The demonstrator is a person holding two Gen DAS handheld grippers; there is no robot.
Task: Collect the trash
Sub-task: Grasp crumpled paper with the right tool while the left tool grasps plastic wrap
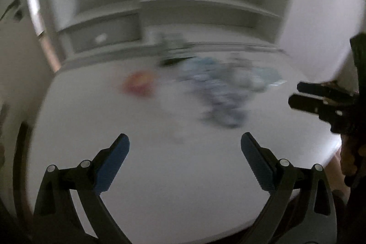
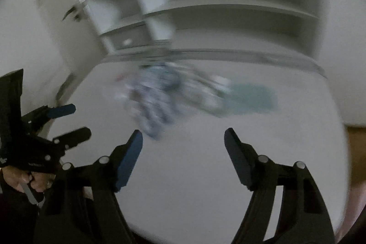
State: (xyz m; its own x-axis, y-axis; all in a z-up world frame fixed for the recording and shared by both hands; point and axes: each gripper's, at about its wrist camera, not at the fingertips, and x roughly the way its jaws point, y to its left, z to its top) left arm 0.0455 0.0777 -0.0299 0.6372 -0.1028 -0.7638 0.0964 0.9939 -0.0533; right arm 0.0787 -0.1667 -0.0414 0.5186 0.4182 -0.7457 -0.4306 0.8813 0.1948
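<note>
Two grippers hang over a white table [image 1: 160, 186]: the left gripper [image 1: 184, 141] spread wide with nothing between its fingers, the right gripper [image 2: 183, 137] parted and likewise empty. Farther out, near the table's back edge, lies a blurred heap of bluish-white trash [image 1: 226, 88], a red scrap [image 1: 137, 84] beside it. White shelves [image 1: 183, 4] rise behind.

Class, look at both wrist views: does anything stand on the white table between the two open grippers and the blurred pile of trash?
Nothing visible does. Bare table lies between the left gripper, the right gripper and the trash pile. A red item sits off to the pile's left.
</note>
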